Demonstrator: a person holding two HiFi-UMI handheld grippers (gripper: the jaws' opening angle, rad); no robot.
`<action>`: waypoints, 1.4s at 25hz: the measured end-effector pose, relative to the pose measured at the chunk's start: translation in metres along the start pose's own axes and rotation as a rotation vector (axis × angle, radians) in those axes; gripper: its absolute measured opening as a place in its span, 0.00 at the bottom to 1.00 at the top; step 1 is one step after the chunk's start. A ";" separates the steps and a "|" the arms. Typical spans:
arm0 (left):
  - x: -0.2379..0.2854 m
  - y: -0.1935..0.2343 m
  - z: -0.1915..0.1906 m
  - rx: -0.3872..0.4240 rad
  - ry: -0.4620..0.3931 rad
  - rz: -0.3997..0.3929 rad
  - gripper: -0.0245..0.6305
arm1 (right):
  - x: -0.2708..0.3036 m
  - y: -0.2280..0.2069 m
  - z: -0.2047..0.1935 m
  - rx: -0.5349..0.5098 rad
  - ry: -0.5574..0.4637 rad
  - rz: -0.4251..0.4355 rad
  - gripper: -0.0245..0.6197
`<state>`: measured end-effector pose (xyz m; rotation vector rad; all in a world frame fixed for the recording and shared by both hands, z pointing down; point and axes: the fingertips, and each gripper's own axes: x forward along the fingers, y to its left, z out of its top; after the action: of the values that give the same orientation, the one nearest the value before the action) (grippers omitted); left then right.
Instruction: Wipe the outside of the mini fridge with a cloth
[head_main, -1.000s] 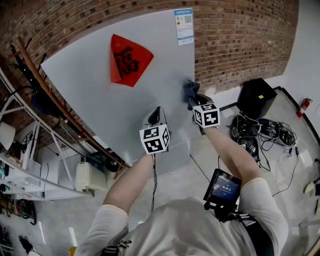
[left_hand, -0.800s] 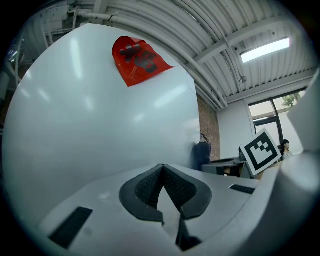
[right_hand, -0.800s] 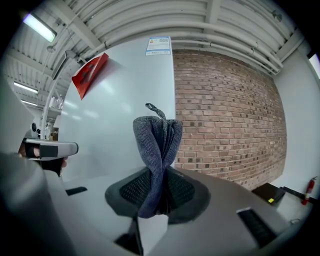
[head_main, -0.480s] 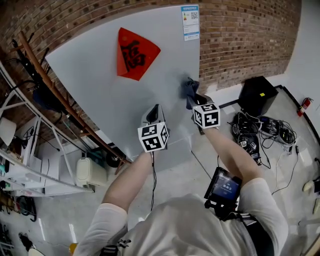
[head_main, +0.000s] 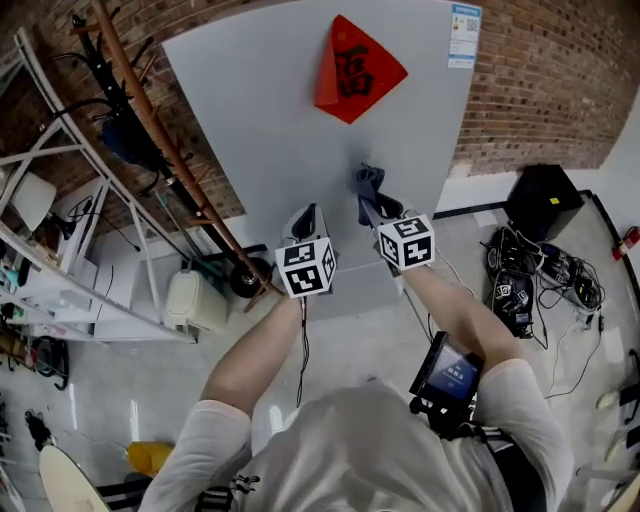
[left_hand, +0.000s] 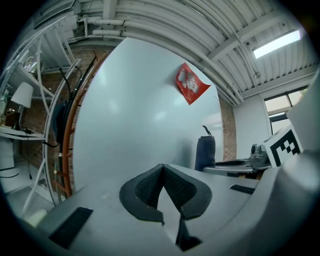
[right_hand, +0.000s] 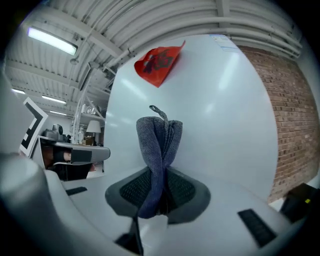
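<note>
The mini fridge (head_main: 290, 110) shows as a pale grey face with a red diamond sticker (head_main: 358, 68) and a label (head_main: 464, 22) at its top right corner. My right gripper (head_main: 372, 205) is shut on a dark blue-grey cloth (head_main: 369, 184), which rests against the fridge face below the sticker. In the right gripper view the cloth (right_hand: 160, 142) stands bunched upright out of the right gripper (right_hand: 161, 175), with the sticker (right_hand: 159, 62) above. My left gripper (head_main: 306, 220) sits just left of the cloth, close to the fridge. Its jaws (left_hand: 162, 169) are shut on nothing.
A white metal rack (head_main: 60, 250) and a leaning brown pole (head_main: 170, 160) stand left of the fridge, with a white canister (head_main: 195, 300) on the floor beneath. A brick wall (head_main: 545, 90), a black box (head_main: 545, 200) and tangled cables (head_main: 535, 280) lie to the right.
The right gripper has carried the cloth leftward across the fridge face, from near its right edge to below the red sticker. The left gripper kept beside it.
</note>
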<state>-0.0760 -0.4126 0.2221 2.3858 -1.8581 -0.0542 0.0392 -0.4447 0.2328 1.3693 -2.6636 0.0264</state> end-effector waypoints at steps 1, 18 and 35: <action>-0.007 0.013 -0.002 0.000 0.005 0.018 0.04 | 0.008 0.016 -0.002 -0.001 0.004 0.023 0.18; -0.109 0.182 -0.024 0.018 0.065 0.222 0.04 | 0.108 0.213 -0.036 -0.040 0.089 0.225 0.18; -0.094 0.195 -0.046 -0.003 0.097 0.164 0.04 | 0.128 0.213 -0.048 -0.053 0.114 0.166 0.18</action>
<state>-0.2823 -0.3654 0.2857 2.1825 -1.9981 0.0716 -0.2008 -0.4196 0.3089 1.0941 -2.6550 0.0505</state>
